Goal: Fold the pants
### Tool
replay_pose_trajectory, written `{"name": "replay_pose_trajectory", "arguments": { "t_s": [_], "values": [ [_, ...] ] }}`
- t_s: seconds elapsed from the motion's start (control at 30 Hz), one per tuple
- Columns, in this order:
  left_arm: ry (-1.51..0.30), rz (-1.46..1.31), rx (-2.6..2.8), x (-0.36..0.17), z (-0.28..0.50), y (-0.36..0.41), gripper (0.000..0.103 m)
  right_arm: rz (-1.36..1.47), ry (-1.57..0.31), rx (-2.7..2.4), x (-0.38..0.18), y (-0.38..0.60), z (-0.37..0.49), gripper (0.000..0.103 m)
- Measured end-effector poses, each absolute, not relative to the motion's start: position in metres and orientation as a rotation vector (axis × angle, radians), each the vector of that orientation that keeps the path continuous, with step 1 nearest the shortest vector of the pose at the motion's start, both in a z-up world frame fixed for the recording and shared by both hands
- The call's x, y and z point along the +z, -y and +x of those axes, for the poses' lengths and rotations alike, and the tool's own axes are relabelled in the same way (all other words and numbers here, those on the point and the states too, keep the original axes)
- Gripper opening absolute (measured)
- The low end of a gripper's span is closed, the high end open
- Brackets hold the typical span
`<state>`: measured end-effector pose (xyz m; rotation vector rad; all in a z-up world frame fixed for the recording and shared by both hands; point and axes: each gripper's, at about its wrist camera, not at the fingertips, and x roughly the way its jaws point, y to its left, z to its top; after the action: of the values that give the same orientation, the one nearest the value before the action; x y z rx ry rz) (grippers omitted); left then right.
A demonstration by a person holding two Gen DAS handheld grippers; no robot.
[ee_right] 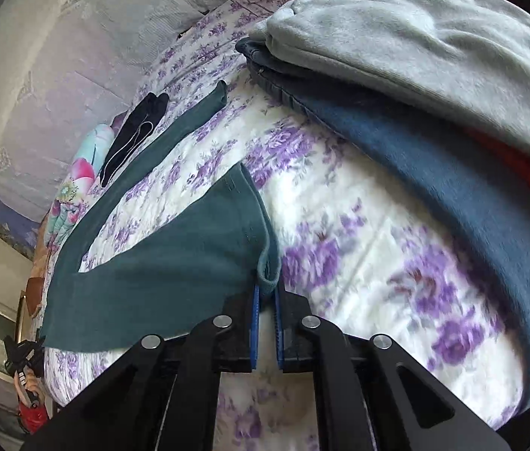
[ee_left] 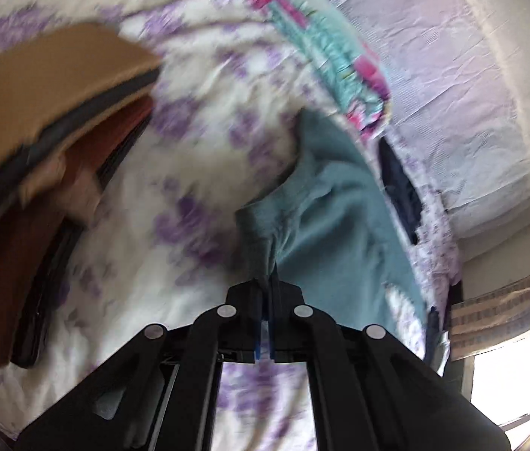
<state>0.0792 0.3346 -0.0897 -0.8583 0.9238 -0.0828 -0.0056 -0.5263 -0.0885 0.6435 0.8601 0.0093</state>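
Observation:
Teal pants (ee_right: pixel 159 248) lie spread on a bed with a white and purple flowered cover (ee_right: pixel 358 225). One leg (ee_right: pixel 174 131) stretches away toward the far left. My right gripper (ee_right: pixel 266 287) is shut on the hem of the near leg end. In the left wrist view the same teal pants (ee_left: pixel 332 206) hang bunched from my left gripper (ee_left: pixel 268 282), which is shut on a fold of the cloth just above the flowered cover (ee_left: pixel 133 225).
A stack of folded clothes, grey (ee_right: pixel 415 49) over blue (ee_right: pixel 434 195) over red, sits at right; it shows tan, dark and rust (ee_left: pixel 39 150) at left. Black pants (ee_right: pixel 133 139) and a bright flowered cloth (ee_right: pixel 77 188) lie far left. A pale headboard cushion (ee_left: pixel 452 75) stands beyond.

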Motion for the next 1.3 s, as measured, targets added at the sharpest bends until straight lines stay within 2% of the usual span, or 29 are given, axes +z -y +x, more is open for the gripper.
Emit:
{"name": "replay_pose_trajectory", "arguments": {
  "t_s": [0.1,0.23,0.3,0.33,0.37,0.43,0.5,0.53,0.67,0.73,0.83,0.9,0.93,0.97,1.0,1.03,1.1,1.23,1.27,1.3],
  "values": [
    [-0.908,-0.860,-0.099,-0.092,0.065,-0.339,0.002,0.603,-0.827,-0.047,-0.075,0.528,-0.030,0.009],
    [-0.847,-0.728,0.002,-0.064,0.046,-0.338,0.002,0.439,-0.745,-0.190,-0.045,0.520,-0.039,0.014],
    [-0.815,-0.675,0.009,-0.049,0.043,-0.333,0.002,0.383,-0.708,-0.162,-0.033,0.503,-0.027,0.027],
    [-0.795,-0.650,-0.015,-0.039,0.045,-0.324,0.002,0.368,-0.697,-0.132,-0.029,0.494,-0.018,0.047],
    [-0.785,-0.624,-0.042,-0.032,0.049,-0.314,0.003,0.344,-0.688,-0.099,-0.028,0.481,-0.008,0.058],
    [-0.776,-0.561,-0.092,-0.021,0.062,-0.289,0.013,0.275,-0.693,-0.064,-0.029,0.456,0.014,0.058],
    [-0.779,-0.518,-0.119,-0.021,0.079,-0.263,0.049,0.218,-0.717,-0.014,-0.038,0.431,0.035,0.058],
    [-0.785,-0.514,-0.121,-0.023,0.089,-0.254,0.053,0.211,-0.734,0.003,-0.043,0.424,0.042,0.059],
    [-0.887,-0.505,-0.098,-0.062,0.125,-0.238,0.054,0.196,-0.836,-0.024,-0.079,0.420,0.060,0.060],
    [-0.920,-0.532,-0.075,-0.086,0.135,-0.247,0.048,0.209,-0.815,0.001,-0.083,0.423,0.055,0.060],
    [-0.913,-0.557,-0.086,-0.077,0.132,-0.253,0.049,0.247,-0.803,-0.021,-0.069,0.423,0.050,0.061],
    [-0.881,-0.566,-0.072,-0.065,0.132,-0.257,0.060,0.281,-0.769,0.014,-0.054,0.415,0.056,0.062],
    [-0.849,-0.551,-0.056,-0.053,0.136,-0.259,0.065,0.282,-0.754,0.039,-0.045,0.408,0.060,0.068],
    [-0.831,-0.540,-0.040,-0.045,0.139,-0.259,0.075,0.270,-0.734,0.066,-0.035,0.394,0.066,0.078],
    [-0.804,-0.526,-0.005,-0.036,0.146,-0.262,0.084,0.255,-0.716,0.089,-0.027,0.380,0.072,0.082],
    [-0.795,-0.521,0.011,-0.033,0.151,-0.262,0.088,0.235,-0.697,0.126,-0.019,0.360,0.080,0.089],
    [-0.813,-0.512,0.019,-0.032,0.170,-0.261,0.089,0.195,-0.690,0.214,-0.013,0.320,0.094,0.091],
    [-0.993,-0.482,0.097,-0.072,0.214,-0.263,0.089,0.059,-0.772,0.357,-0.030,0.235,0.120,0.097],
    [-0.966,-0.428,0.109,-0.073,0.216,-0.259,0.095,0.000,-0.818,0.378,-0.042,0.215,0.126,0.097],
    [-0.958,-0.389,0.114,-0.071,0.217,-0.255,0.096,-0.053,-0.867,0.392,-0.055,0.200,0.131,0.097]
  ]
}}
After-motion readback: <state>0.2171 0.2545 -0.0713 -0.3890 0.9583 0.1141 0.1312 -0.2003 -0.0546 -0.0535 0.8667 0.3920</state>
